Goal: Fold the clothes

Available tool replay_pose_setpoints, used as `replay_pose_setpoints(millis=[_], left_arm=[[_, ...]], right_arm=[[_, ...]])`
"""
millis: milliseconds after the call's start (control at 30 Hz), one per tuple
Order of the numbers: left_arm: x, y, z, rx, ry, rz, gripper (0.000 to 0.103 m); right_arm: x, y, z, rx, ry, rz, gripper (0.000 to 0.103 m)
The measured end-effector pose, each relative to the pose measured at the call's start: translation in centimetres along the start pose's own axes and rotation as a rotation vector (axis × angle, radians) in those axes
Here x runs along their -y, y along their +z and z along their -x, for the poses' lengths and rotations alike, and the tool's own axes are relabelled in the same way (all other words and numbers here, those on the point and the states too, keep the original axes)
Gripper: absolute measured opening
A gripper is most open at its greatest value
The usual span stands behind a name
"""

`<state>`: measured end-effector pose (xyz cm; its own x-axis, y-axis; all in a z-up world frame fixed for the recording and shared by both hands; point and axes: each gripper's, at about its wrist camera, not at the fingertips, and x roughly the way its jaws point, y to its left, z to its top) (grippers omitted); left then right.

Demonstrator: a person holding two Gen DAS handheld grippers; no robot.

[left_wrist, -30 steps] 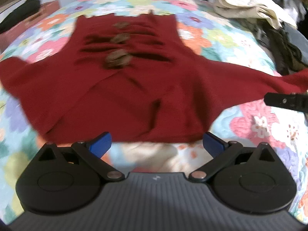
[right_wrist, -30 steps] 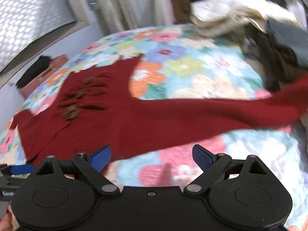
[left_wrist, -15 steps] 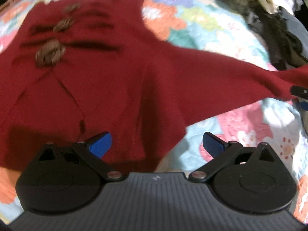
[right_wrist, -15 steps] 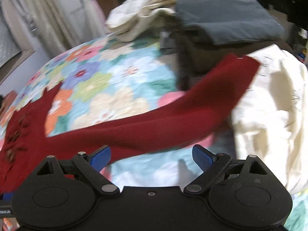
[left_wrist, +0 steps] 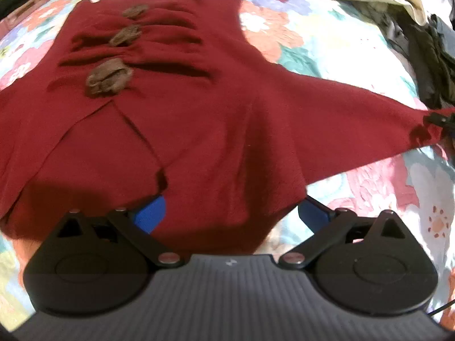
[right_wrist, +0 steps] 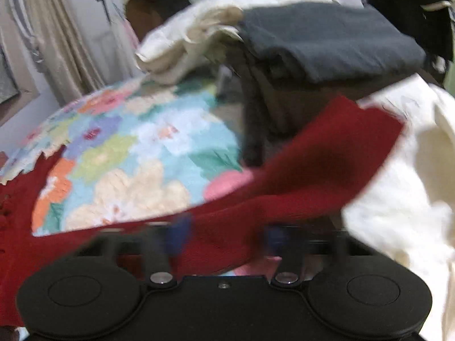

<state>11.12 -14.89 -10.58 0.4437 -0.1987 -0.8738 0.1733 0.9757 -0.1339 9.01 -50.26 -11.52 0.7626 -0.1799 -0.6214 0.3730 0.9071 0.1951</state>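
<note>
A soft, limp red top lies spread on the floral bed, left claw wide at its hem, right claw blurred, grip unclear, at the sleeve, likeliest hold.

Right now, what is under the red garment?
The red garment lies on a floral quilt, which shows around its edges. Anything else beneath the cloth is covered.

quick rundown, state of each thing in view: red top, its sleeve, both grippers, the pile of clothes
red top: spread flat on the floral quilt, buttons up
sleeve: stretched out toward the clothes pile
left gripper: open, over the hem
right gripper: blurred, around the sleeve, closure unclear
clothes pile: stacked, unfolded
</note>
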Motion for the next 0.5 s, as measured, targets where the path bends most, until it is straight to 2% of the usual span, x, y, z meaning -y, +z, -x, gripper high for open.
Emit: replay_pose_setpoints(millis=[67,167,333,367,500], left_arm=[[-1.0,0.0,0.6,0.006,-0.034,0.037,0.1],[-2.5,0.1,2.1,0.043,-0.043,0.073,0.1],[-6.9,0.2,5.3,0.046,-0.178,0.209,0.1],[-7.7,0.3,5.9,0.058,-0.186,0.221,0.1],[-11.0,0.9,8.0,0.111,-0.146,0.205,0.1]], right_arm=[[-1.2,0.9,0.7,0.037,0.033,0.026,0.014],[-4.0,2.3,1.8,0.068,0.118,0.077,0.01],[-12.2,4.0,3.6,0.1,0.295,0.245,0.01],[-13.9,4.0,3.9,0.102,0.331,0.267,0.01],[-20.9,3.7,5.2,0.106,0.469,0.341,0.009]])
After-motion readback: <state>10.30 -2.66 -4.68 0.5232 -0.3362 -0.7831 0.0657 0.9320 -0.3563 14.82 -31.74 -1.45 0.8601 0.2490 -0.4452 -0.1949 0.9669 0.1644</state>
